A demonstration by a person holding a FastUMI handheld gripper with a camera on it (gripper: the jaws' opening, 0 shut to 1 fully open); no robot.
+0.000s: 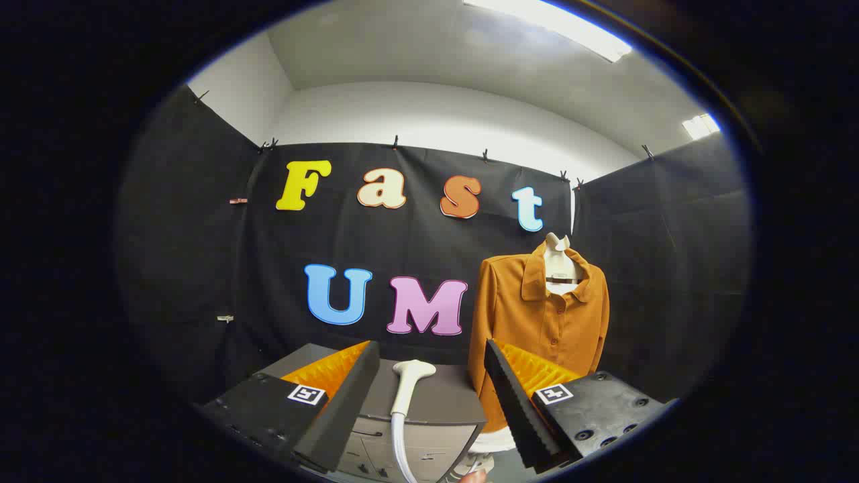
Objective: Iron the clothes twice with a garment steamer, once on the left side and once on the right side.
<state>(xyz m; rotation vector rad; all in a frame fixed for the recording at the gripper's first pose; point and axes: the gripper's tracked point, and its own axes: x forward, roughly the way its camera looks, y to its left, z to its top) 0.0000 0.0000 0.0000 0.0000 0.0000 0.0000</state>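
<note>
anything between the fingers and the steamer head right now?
Nothing. In the gripper view the open gripper frames the white steamer head, which lies on the grey cabinet just ahead, untouched. The orange shirt hangs beyond the right-hand finger.

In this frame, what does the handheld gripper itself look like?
The gripper has two wedge-shaped fingers standing apart, with ridged inner faces. Each finger sits on a blocky mount carrying a small square black-and-white marker; the right-hand mount shows round screw holes. No cable shows on it. The steamer head lies ahead, between the fingers.
</note>
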